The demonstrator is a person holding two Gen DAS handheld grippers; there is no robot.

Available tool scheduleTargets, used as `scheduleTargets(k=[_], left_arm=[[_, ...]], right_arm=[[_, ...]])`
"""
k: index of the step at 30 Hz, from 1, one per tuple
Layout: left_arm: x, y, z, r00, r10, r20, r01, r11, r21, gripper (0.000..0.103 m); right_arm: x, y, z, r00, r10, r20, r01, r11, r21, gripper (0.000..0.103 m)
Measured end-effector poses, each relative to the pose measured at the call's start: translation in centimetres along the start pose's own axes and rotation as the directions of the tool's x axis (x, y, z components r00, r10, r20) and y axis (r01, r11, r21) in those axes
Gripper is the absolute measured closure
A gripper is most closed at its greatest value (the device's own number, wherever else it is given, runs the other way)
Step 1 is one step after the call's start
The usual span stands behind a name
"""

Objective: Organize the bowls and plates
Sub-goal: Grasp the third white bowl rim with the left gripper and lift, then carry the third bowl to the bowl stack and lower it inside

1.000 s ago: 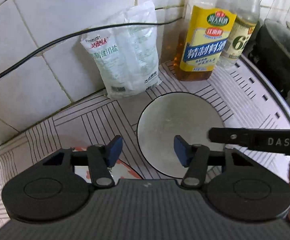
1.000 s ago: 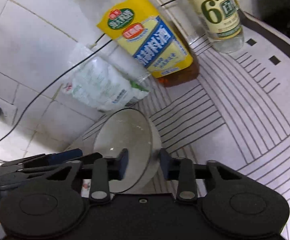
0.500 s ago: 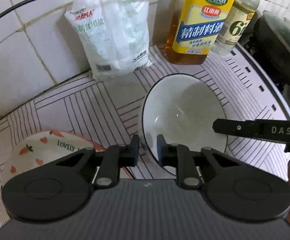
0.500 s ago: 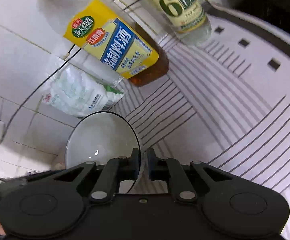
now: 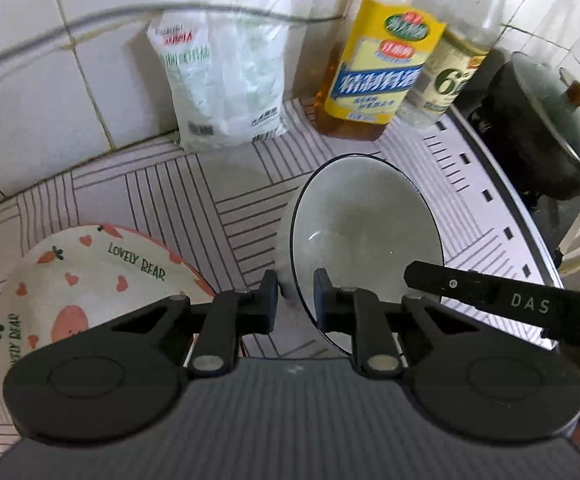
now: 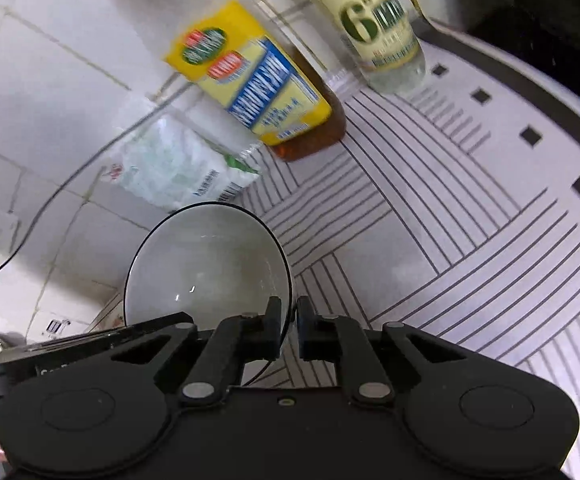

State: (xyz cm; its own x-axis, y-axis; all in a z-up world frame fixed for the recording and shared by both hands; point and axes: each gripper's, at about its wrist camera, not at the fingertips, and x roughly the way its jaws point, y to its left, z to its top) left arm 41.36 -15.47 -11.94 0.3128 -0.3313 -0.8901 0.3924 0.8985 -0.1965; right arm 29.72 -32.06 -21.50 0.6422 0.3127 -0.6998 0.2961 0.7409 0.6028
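**Both grippers pinch the bowl's rim**

The left gripper (image 5: pixel 296 302) has its fingers narrow on the near rim of the white bowl (image 5: pixel 364 232), one inside, one outside. The right gripper (image 6: pixel 289 330) pinches the opposite rim equally tightly. The bowl looks glazed, stiff, slippery and breakable, with some weight, so the thin black-edged rim is the only sensible hold. It appears tilted, just above the striped bench (image 5: pixel 234 216), beside the bear plate (image 5: pixel 90 276). A second ago both pairs of fingers stood wide apart; since then they have closed.
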Motion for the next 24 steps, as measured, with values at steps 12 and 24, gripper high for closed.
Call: scheduleTargets(k=[12, 24], left_arm=[[-8.0, -2.6, -3.6, 0.998, 0.043, 0.050, -0.037, 0.993, -0.116, 0.086], [-10.8, -3.7, -9.9, 0.996, 0.093, 0.017, -0.086, 0.963, -0.255, 0.086]], right_arm=[[-7.6, 2.5, -1.6, 0.997, 0.078, 0.027, -0.073, 0.983, -0.166, 0.089], [-11.5, 6.4, -5.3, 0.998, 0.060, 0.030, -0.034, 0.839, -0.543, 0.090]])
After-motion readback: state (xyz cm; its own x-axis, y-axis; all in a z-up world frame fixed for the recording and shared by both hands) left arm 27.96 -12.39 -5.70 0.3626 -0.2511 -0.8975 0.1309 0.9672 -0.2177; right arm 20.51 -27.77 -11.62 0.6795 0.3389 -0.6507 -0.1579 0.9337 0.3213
